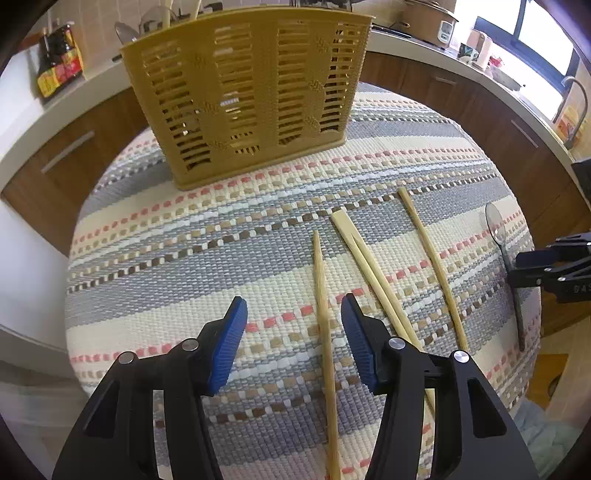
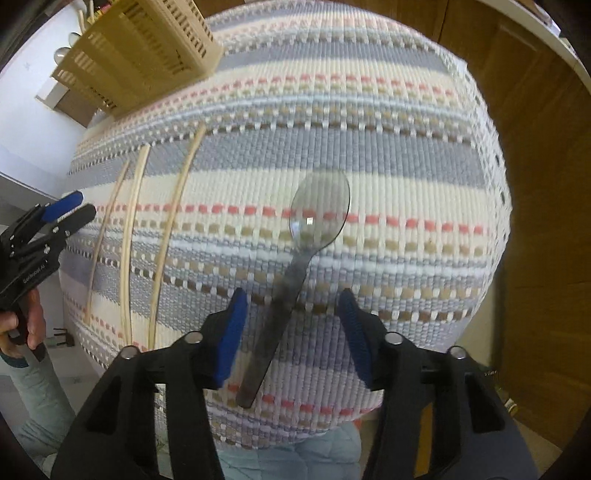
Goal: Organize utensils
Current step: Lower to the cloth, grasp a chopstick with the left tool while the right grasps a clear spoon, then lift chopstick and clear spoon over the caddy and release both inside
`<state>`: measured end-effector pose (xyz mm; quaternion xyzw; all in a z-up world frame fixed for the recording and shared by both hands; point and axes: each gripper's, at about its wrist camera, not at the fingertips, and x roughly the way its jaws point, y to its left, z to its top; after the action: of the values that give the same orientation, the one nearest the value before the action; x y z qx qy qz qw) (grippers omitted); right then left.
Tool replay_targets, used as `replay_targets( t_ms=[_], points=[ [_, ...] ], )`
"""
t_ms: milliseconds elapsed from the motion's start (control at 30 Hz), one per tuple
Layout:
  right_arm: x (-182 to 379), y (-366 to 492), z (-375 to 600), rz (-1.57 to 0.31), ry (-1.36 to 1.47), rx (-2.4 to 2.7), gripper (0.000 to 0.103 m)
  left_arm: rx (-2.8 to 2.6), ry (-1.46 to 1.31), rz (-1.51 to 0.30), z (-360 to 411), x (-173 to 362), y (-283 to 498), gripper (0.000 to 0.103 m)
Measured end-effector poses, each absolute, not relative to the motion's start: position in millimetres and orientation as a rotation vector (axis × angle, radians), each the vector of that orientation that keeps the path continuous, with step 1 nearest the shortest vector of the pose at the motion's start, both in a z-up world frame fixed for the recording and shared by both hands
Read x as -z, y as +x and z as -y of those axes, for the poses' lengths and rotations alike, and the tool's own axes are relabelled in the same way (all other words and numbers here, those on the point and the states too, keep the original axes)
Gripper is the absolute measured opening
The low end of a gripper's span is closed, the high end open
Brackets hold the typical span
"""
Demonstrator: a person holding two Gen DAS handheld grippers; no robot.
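A tan slotted utensil basket [image 1: 243, 96] stands at the far side of the striped mat [image 1: 184, 240]; it also shows in the right wrist view [image 2: 140, 51]. Several bamboo chopsticks [image 1: 369, 266] lie on the mat, and one chopstick [image 1: 323, 317] runs between the open pads of my left gripper [image 1: 293, 332]. A clear grey plastic spoon [image 2: 295, 266] lies on the mat at the right, its handle between the open pads of my right gripper [image 2: 293, 328]. Neither gripper holds anything. The spoon [image 1: 506, 251] and right gripper [image 1: 546, 267] also show in the left wrist view.
A kitchen counter [image 1: 424, 48] curves behind the mat, with sauce bottles [image 1: 59, 59] at left, a rice cooker [image 1: 428, 18] and cups at right, and a tap [image 1: 576, 96]. Wooden cabinets stand below. The left gripper [image 2: 48, 225] and hand show in the right wrist view.
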<state>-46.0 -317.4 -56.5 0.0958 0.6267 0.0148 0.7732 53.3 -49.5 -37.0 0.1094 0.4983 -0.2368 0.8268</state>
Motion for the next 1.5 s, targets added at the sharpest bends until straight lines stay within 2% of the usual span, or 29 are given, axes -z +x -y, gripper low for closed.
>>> replay_targets(
  t_ms=[67,133,200,367,533,633,733,767,800,1200,1500],
  points=[
    [56.8,-44.3,314.4,-1.362,0.200,-0.027,0.039,0.523,0.252,-1.084,52.0,40.4,55.4,0.049],
    [58.6,-37.5,309.6,-1.381,0.182,-0.016,0.039,0.551,0.282,-1.111,57.8,43.6,56.7,0.047],
    [60.1,-32.7,304.9,-1.401,0.178,-0.005,0.039,0.563,0.299,-1.127,61.3,46.4,58.6,0.041],
    [60.7,-16.6,304.5,-1.422,0.244,0.046,0.039,0.575,0.371,-1.155,74.0,53.5,59.2,0.040],
    [61.5,-14.7,279.9,-1.386,0.064,0.094,0.036,0.562,0.446,-1.155,87.4,56.1,58.4,0.039],
    [60.0,-22.7,257.4,-1.317,-0.054,0.079,0.021,0.563,0.454,-1.157,93.9,58.7,56.5,0.034],
    [60.0,-24.9,248.8,-1.296,-0.084,0.060,0.014,0.573,0.462,-1.157,98.3,58.5,54.0,0.020],
    [59.6,-23.6,248.8,-1.300,-0.075,0.050,0.012,0.575,0.477,-1.154,101.1,58.5,51.6,0.009],
    [59.2,-23.3,248.5,-1.303,-0.067,0.043,0.011,0.571,0.482,-1.147,102.2,58.1,50.5,0.004],
    [54.0,-30.4,280.6,-1.247,0.147,-0.105,0.010,0.555,0.226,-0.985,70.0,20.0,45.7,0.004],
    [3.4,-39.3,284.4,-1.041,0.192,-0.239,0.010,0.548,0.073,-0.782,38.9,-44.1,38.8,0.004]
  ],
)
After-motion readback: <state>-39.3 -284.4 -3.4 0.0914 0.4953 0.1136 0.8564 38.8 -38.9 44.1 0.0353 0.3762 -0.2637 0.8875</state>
